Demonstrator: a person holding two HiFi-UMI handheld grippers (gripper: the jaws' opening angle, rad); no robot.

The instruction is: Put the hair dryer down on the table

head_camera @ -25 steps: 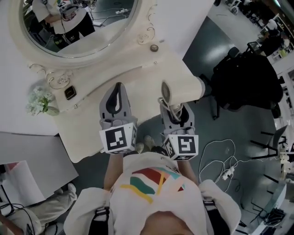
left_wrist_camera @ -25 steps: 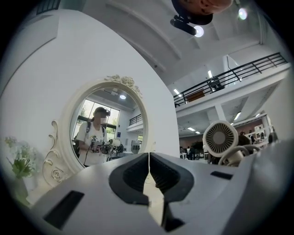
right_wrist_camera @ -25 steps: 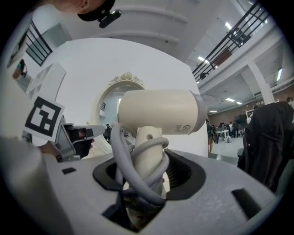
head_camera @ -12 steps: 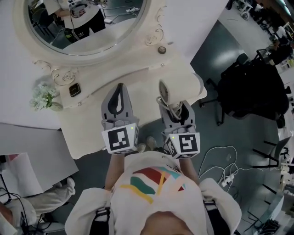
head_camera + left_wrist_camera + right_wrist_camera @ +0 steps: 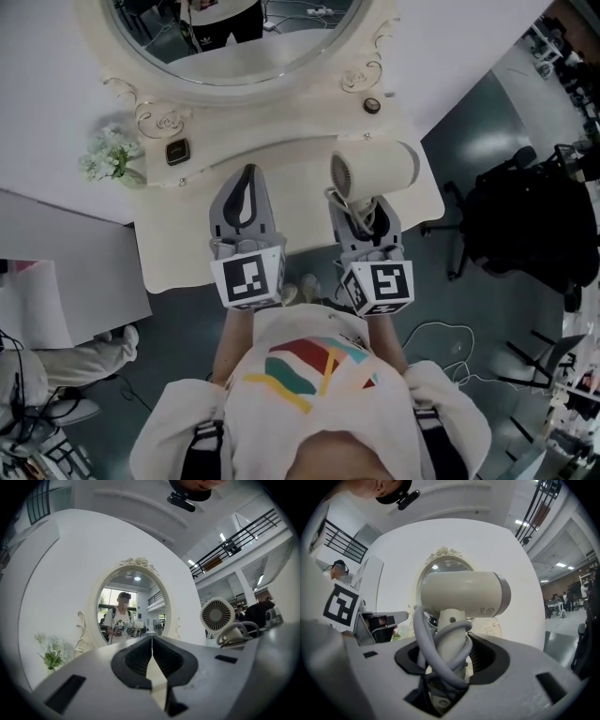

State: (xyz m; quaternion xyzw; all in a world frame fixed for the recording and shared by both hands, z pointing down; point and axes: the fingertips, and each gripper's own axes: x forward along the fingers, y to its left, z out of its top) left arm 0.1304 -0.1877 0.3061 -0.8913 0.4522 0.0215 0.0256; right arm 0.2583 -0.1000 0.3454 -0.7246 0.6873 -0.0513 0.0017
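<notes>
A cream hair dryer (image 5: 373, 171) (image 5: 461, 594) (image 5: 217, 615) with a grey cord wound round its handle is held over the right part of the cream dressing table (image 5: 187, 253). My right gripper (image 5: 364, 214) (image 5: 449, 657) is shut on its handle, the barrel lying crosswise above the jaws. My left gripper (image 5: 246, 192) (image 5: 152, 656) hovers beside it over the table's middle, shut with nothing in it.
An oval mirror (image 5: 234, 37) in an ornate frame stands at the table's back. White flowers (image 5: 111, 157) and a small dark square thing (image 5: 177, 151) sit at the back left, a small round thing (image 5: 372, 105) at the back right. A black chair (image 5: 525, 225) stands on the floor to the right.
Both grippers have moved forward over the table toward the mirror, and the hair dryer now hangs over the tabletop rather than at its right edge. The grip has not changed.
</notes>
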